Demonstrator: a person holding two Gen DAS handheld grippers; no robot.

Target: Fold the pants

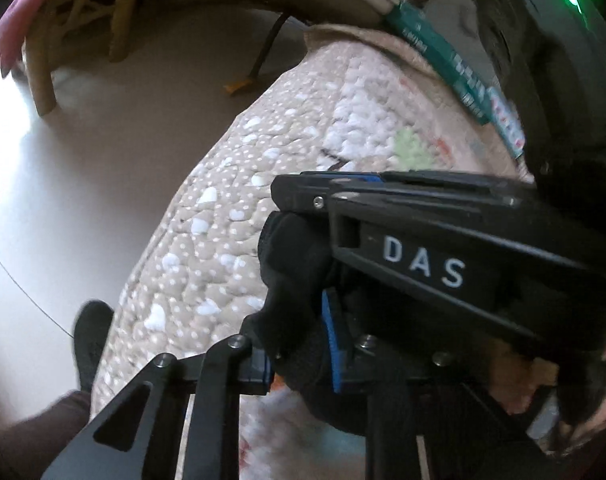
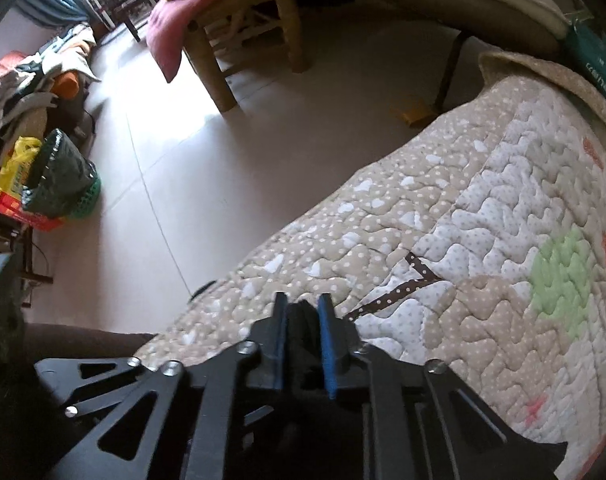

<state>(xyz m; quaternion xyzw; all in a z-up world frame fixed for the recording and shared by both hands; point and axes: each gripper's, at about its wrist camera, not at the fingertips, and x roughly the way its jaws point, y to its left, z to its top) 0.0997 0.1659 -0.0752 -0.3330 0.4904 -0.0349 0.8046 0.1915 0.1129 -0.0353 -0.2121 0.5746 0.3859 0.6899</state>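
- The left tool [image 1: 299, 312] is clamped on a bunch of black pants [image 1: 293, 260], held above the quilted dotted blanket [image 1: 223, 208].
- The right tool [image 2: 303, 334] is pinched on black fabric of the pants [image 2: 302, 316], over the blanket's [image 2: 463, 240] near edge.
- A wooden chair [image 2: 255, 32] stands on the floor beyond the blanket.

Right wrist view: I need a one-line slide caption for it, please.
Right gripper pinching black pants fabric between its jaws above a quilted dotted bedspread.

Both grippers' jaws clamped, side by side.
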